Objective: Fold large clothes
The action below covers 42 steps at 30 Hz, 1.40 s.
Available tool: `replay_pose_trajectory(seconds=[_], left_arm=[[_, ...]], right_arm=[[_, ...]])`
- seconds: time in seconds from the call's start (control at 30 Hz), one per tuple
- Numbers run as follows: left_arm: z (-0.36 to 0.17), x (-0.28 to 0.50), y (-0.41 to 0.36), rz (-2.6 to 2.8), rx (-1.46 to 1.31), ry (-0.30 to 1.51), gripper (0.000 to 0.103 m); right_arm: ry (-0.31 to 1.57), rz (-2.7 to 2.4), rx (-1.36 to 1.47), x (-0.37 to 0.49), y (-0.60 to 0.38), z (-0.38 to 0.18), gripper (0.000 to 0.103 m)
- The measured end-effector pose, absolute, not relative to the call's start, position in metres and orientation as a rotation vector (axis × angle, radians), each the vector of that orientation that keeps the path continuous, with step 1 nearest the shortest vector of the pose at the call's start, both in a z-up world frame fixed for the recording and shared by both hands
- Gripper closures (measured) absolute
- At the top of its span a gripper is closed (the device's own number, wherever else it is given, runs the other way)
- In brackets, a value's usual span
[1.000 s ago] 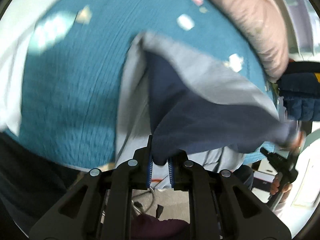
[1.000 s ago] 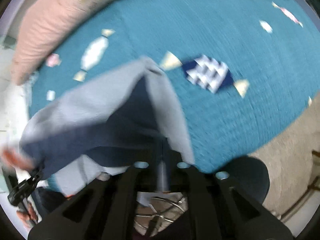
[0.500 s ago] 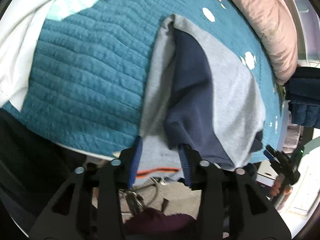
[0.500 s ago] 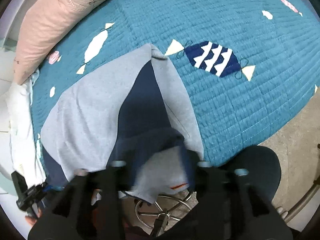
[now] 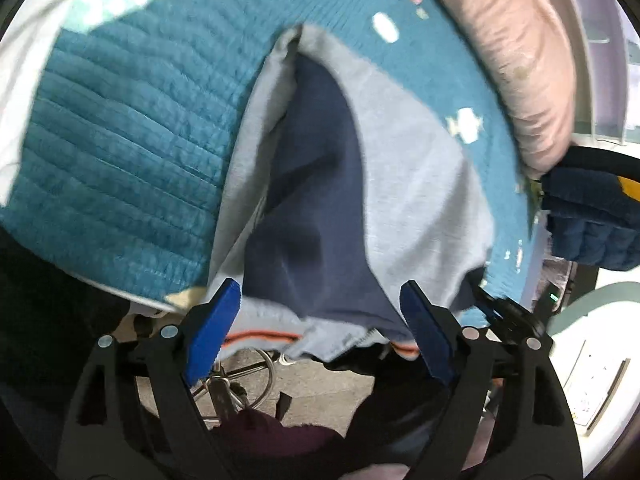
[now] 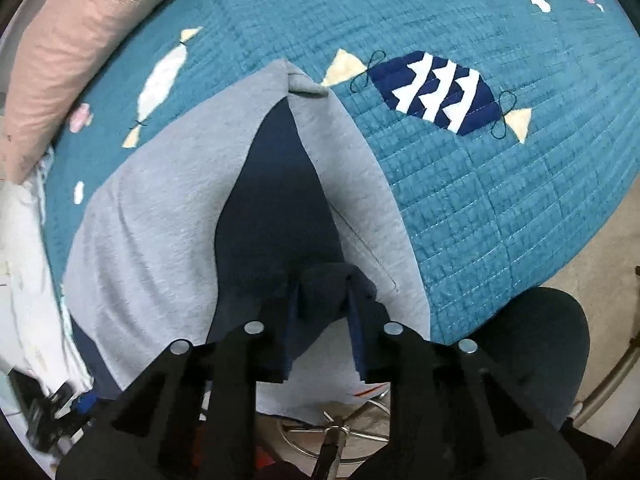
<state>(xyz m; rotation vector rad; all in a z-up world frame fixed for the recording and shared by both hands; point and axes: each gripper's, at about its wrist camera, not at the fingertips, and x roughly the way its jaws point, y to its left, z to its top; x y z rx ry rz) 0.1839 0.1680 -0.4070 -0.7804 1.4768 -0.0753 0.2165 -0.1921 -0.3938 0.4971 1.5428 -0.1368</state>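
Observation:
A grey and navy garment lies spread on the teal quilt, and its hem with an orange stripe hangs over the bed's edge. My left gripper is at that hem. Its jaws are opening wide, and the blue pads stand clear of the cloth on both sides. In the right wrist view the garment tapers to a point at the far end. My right gripper is closing on a bunched navy fold at the near edge, and the fold fills the gap between its fingers.
A pink pillow lies along the far side of the quilt, with a white sheet beside it. A navy quilted item sits at the right. Below the bed's edge are a chrome stool base and a dark round seat.
The garment, held up off the quilt by both grippers a second ago, now lies flat. The left jaws have let go and spread wide. The right jaws opened, then closed on the navy fold.

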Motion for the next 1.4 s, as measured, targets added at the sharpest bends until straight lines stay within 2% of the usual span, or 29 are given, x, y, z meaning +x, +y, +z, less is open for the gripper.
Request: replay_pose_trajectory(seconds=[0.07, 0.1, 0.13, 0.17, 0.2, 0.53, 0.7, 0.77, 0.87, 0.9, 0.97, 1.0, 1.03, 1.1, 1.23, 1.3, 1.33, 1.4], left_arm=[[-0.426, 0.183, 0.160, -0.074, -0.782, 1.494, 0.026], [-0.435, 0.182, 0.155, -0.084, -0.777, 1.507, 0.049], [-0.445, 0.181, 0.147, -0.097, -0.749, 1.543, 0.081], [-0.454, 0.179, 0.140, -0.108, -0.726, 1.583, 0.095], [-0.459, 0.178, 0.137, -0.108, -0.730, 1.597, 0.100], [-0.401, 0.180, 0.160, -0.083, -0.597, 1.488, 0.101], [-0.450, 0.158, 0.174, -0.033, -0.680, 1.596, 0.101], [-0.459, 0.156, 0.178, -0.025, -0.709, 1.576, 0.100], [-0.447, 0.159, 0.179, -0.035, -0.681, 1.591, 0.100], [-0.439, 0.160, 0.178, -0.038, -0.648, 1.596, 0.099], [-0.424, 0.159, 0.180, -0.048, -0.605, 1.584, 0.095], [-0.414, 0.158, 0.179, -0.055, -0.584, 1.568, 0.079], [-0.405, 0.157, 0.178, -0.052, -0.571, 1.555, 0.052], [-0.393, 0.157, 0.180, -0.029, -0.563, 1.545, 0.019], [-0.360, 0.160, 0.177, -0.069, -0.581, 1.477, 0.018], [-0.358, 0.173, 0.171, -0.070, -0.567, 1.456, 0.018], [-0.361, 0.176, 0.165, -0.068, -0.559, 1.461, 0.019], [-0.376, 0.186, 0.155, -0.085, -0.556, 1.481, 0.021]], right_arm=[[1.531, -0.102, 0.478, 0.211, -0.192, -0.385, 0.085], [1.519, -0.081, 0.463, 0.208, -0.192, -0.380, 0.086], [1.511, -0.069, 0.449, 0.207, -0.193, -0.375, 0.086], [1.506, -0.061, 0.446, 0.206, -0.194, -0.372, 0.086], [1.505, -0.055, 0.445, 0.206, -0.195, -0.370, 0.086], [1.481, 0.007, 0.368, 0.188, -0.195, -0.341, 0.088], [1.543, -0.037, 0.350, 0.171, -0.201, -0.387, 0.088], [1.581, -0.067, 0.387, 0.170, -0.203, -0.410, 0.088], [1.595, -0.080, 0.346, 0.174, -0.197, -0.408, 0.085], [1.605, -0.076, 0.316, 0.176, -0.195, -0.405, 0.081], [1.602, -0.091, 0.296, 0.177, -0.198, -0.391, 0.065], [1.589, -0.093, 0.308, 0.178, -0.201, -0.385, 0.064], [1.569, -0.094, 0.328, 0.178, -0.205, -0.375, 0.064], [1.520, -0.108, 0.349, 0.178, -0.213, -0.354, 0.064], [1.425, -0.034, 0.396, 0.181, -0.205, -0.322, 0.064], [1.457, 0.044, 0.408, 0.185, -0.186, -0.326, 0.075], [1.478, 0.067, 0.415, 0.185, -0.178, -0.332, 0.088], [1.551, 0.065, 0.375, 0.179, -0.163, -0.350, 0.089]])
